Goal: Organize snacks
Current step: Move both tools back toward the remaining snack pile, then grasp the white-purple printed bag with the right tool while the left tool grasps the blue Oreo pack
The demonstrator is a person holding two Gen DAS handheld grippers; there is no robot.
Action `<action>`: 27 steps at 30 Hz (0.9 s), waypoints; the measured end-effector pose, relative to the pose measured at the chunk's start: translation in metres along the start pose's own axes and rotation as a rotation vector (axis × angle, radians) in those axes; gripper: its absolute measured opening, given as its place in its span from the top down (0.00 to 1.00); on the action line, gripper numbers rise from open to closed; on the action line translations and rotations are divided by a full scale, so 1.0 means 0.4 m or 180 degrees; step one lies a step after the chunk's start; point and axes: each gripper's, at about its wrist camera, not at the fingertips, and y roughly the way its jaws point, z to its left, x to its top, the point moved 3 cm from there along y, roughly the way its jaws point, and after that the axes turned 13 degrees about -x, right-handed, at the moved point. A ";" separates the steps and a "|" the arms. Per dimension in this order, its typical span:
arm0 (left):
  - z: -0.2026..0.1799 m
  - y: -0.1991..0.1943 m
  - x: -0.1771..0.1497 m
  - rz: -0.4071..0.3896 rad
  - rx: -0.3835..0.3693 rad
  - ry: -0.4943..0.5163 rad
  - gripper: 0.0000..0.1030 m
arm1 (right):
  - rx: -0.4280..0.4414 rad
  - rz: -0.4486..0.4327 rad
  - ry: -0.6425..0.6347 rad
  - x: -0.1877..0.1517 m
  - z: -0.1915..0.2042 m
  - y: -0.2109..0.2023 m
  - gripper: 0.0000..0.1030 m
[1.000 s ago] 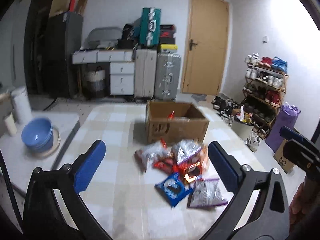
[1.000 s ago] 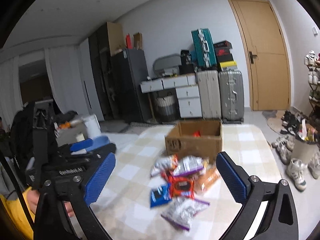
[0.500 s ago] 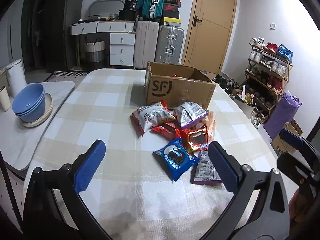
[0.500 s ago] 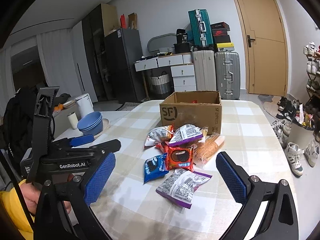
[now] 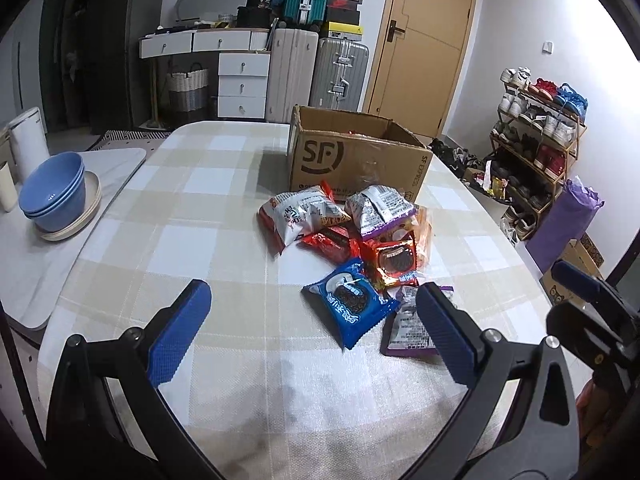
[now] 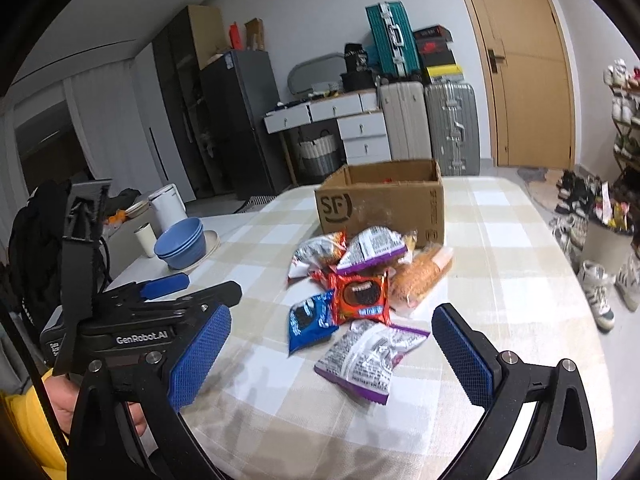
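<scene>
I note my left claw (image 5: 312,332) and right claw (image 6: 328,354) both spread wide, holding nothing, above the checked worktop (image 5: 224,216). Beyond them lies the snack pile (image 5: 352,248); farthest, touching it, the cardboard box (image 5: 356,160).

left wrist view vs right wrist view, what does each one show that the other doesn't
Only the left wrist view shows the purple bag on the floor and the SF box's right side. Only the right wrist view shows the orange bread pack clearly, plus the hand holding the left gripper. Both show the blue cookie pack, blue bowls and the open right gripper.
</scene>
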 end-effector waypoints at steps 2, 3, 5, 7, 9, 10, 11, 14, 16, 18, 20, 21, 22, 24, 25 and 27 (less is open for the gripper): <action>0.001 0.010 -0.009 0.0029 0.0002 -0.0003 0.01 | -0.0017 0.0104 0.0069 -0.011 -0.013 0.023 0.01; 0.003 0.017 -0.013 0.0047 -0.0002 -0.0006 0.01 | -0.0017 0.0136 0.0093 -0.017 -0.016 0.030 0.01; 0.006 0.030 -0.022 0.0080 0.0004 -0.0006 0.01 | -0.0041 0.0250 0.0165 -0.031 -0.032 0.057 0.01; 0.012 0.049 -0.030 0.0125 -0.0003 -0.0018 0.01 | -0.0019 0.0362 0.0235 -0.043 -0.044 0.084 0.01; 0.017 0.074 -0.038 0.0171 -0.0005 -0.0031 0.01 | 0.0005 0.0478 0.0286 -0.057 -0.053 0.114 0.01; 0.020 0.084 -0.042 0.0193 -0.0007 -0.0037 0.01 | 0.0008 0.0552 0.0323 -0.064 -0.060 0.134 0.01; 0.023 0.097 -0.045 0.0222 -0.0015 -0.0046 0.01 | 0.0032 0.0653 0.0389 -0.073 -0.069 0.161 0.01; 0.035 0.128 -0.056 0.0283 -0.0023 -0.0083 0.01 | 0.0116 0.0882 0.0504 -0.096 -0.083 0.223 0.02; 0.041 0.148 -0.062 0.0319 -0.0029 -0.0111 0.01 | 0.0128 0.0987 0.0528 -0.106 -0.086 0.254 0.07; 0.049 0.167 -0.065 0.0348 -0.0045 -0.0134 0.01 | 0.0194 0.1073 0.0561 -0.116 -0.084 0.284 0.13; 0.057 0.185 -0.068 0.0373 -0.0050 -0.0152 0.01 | 0.0191 0.1137 0.0538 -0.120 -0.080 0.310 0.15; 0.061 0.199 -0.068 0.0395 -0.0048 -0.0166 0.01 | 0.0180 0.1143 0.0523 -0.120 -0.078 0.318 0.15; 0.064 0.206 -0.071 0.0409 -0.0048 -0.0176 0.01 | 0.0167 0.1119 0.0495 -0.116 -0.074 0.321 0.16; 0.072 0.226 -0.076 0.0447 -0.0057 -0.0196 0.01 | 0.0148 0.1134 0.0438 -0.112 -0.066 0.332 0.19; 0.074 0.236 -0.078 0.0466 -0.0056 -0.0206 0.01 | 0.0127 0.1133 0.0404 -0.110 -0.061 0.334 0.23; 0.080 0.250 -0.082 0.0491 -0.0060 -0.0222 0.01 | 0.0025 0.1131 0.0256 -0.107 -0.050 0.339 0.31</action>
